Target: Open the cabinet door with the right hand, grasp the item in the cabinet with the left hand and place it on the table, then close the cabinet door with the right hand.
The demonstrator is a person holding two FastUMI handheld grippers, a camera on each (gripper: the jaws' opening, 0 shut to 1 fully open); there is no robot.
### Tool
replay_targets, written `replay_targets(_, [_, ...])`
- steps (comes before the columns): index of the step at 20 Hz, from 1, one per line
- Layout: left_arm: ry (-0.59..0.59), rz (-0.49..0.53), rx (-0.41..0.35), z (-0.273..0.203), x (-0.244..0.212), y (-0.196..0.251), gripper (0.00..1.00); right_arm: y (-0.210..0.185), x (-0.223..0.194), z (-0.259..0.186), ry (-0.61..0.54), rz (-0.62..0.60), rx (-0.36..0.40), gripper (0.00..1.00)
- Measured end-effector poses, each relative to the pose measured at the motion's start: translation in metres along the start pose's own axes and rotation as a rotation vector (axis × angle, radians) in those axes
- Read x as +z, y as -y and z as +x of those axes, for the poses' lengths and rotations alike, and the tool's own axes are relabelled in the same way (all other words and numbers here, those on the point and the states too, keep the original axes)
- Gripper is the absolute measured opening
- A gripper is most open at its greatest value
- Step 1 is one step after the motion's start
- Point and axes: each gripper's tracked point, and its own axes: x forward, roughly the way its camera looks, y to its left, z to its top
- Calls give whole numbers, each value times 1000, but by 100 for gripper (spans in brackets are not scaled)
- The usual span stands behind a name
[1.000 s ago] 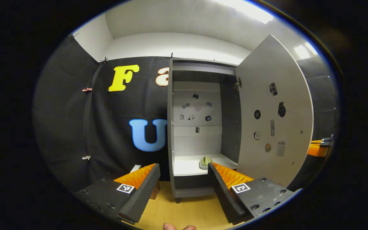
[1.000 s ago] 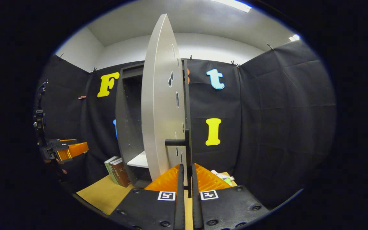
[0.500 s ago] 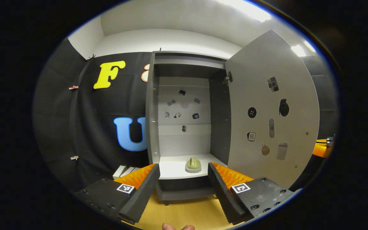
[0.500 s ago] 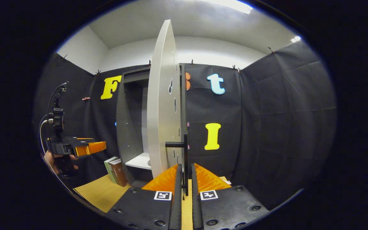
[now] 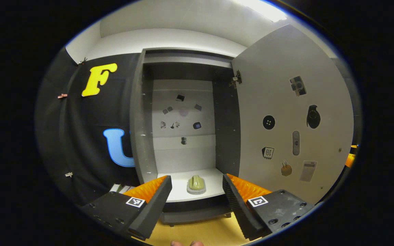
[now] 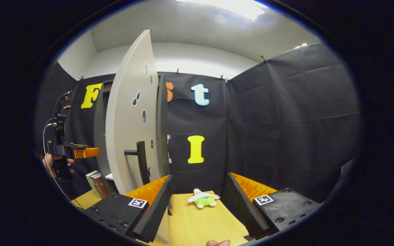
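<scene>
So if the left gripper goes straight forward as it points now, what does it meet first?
Probably the green item on the cabinet shelf; it sits between the open left gripper fingers' line, though depth is unclear.

The cabinet is a tall, dark grey box with a pale back panel, standing upright on the wooden tabletop against the booth wall; its door, pale grey and dotted with small stickers on the inner face, is swung wide open on the right-hand hinge; seen edge-on from the right gripper view, the door carries a dark bar handle on its outer face; the item, a small rounded olive-green thing on a pale base, sits upright on the white lower shelf, near the shelf's front edge.
</scene>
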Motion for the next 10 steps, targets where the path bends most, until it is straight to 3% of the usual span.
replay_targets(5, [-138,60,-78,69,-20,-2,95,25,-15,5,1,-40,-33,98])
replay_targets(10, [-297,32,-147,144,-51,-10,93,59,-13,7,22,-63,-94,98])
